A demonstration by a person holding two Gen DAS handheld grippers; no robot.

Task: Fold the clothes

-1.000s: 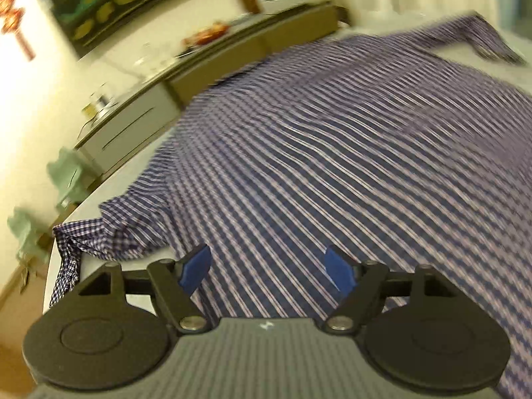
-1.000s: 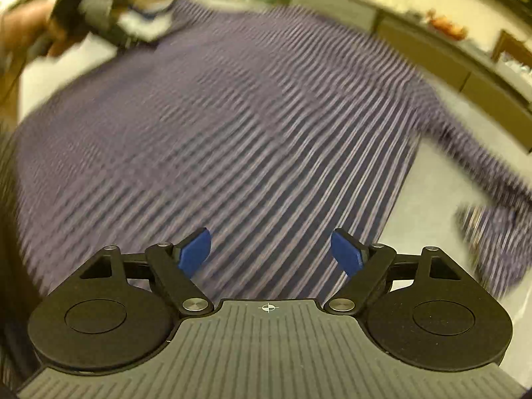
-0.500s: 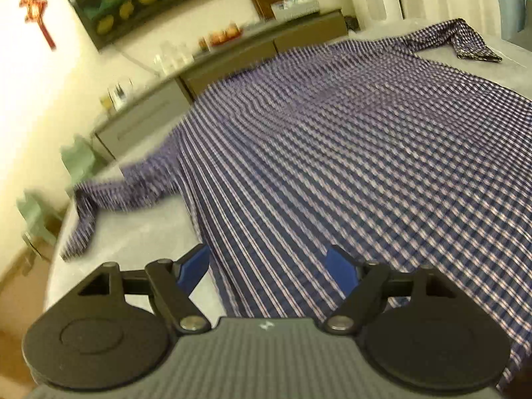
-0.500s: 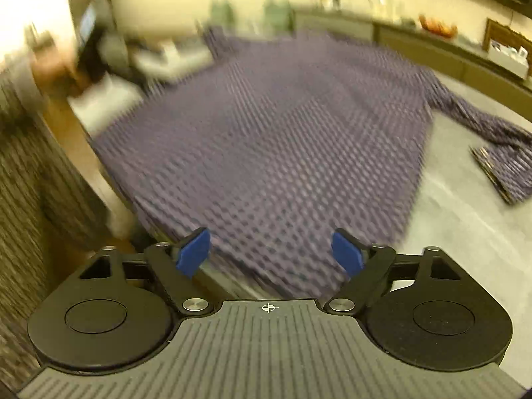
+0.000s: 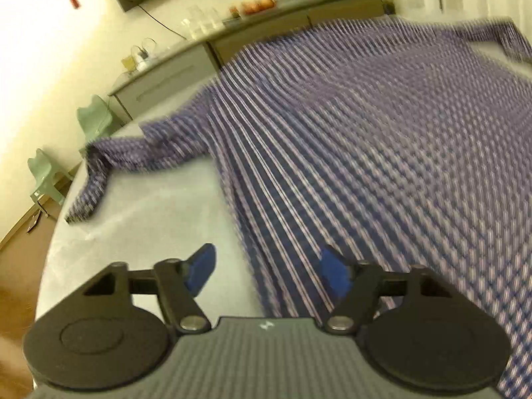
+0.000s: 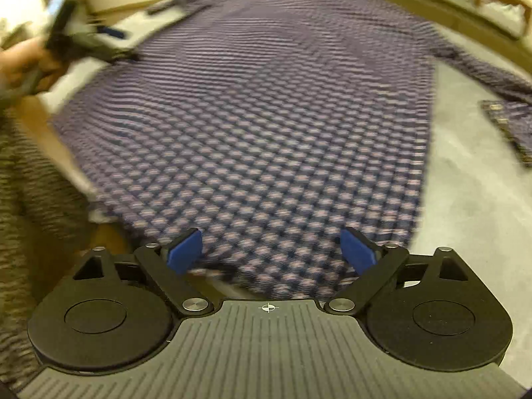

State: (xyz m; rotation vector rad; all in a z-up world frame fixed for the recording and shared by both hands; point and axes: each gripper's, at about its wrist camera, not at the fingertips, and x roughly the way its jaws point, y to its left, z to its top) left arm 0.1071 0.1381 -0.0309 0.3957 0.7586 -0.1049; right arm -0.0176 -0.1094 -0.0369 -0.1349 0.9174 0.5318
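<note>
A purple and white checked shirt (image 5: 365, 153) lies spread flat on a grey table (image 5: 149, 219), one sleeve (image 5: 133, 156) stretched out to the left. My left gripper (image 5: 267, 271) is open and empty, low over the shirt's left bottom edge. In the right wrist view the shirt (image 6: 266, 126) fills the middle, its other sleeve (image 6: 505, 106) at the right. My right gripper (image 6: 272, 252) is open and empty over the shirt's near hem. The left gripper (image 6: 76, 36) and the hand that holds it show blurred at the upper left.
A long low sideboard (image 5: 252, 43) with glasses and small items runs along the far wall. Small green chairs (image 5: 96, 119) stand left of the table. The table edge (image 5: 50, 259) drops off at the left. My grey sleeve (image 6: 30, 199) is at the left.
Both grippers have pulled back toward the shirt's near hem. The left gripper has shifted left, so bare table now lies under its left finger. Both have stayed open.
</note>
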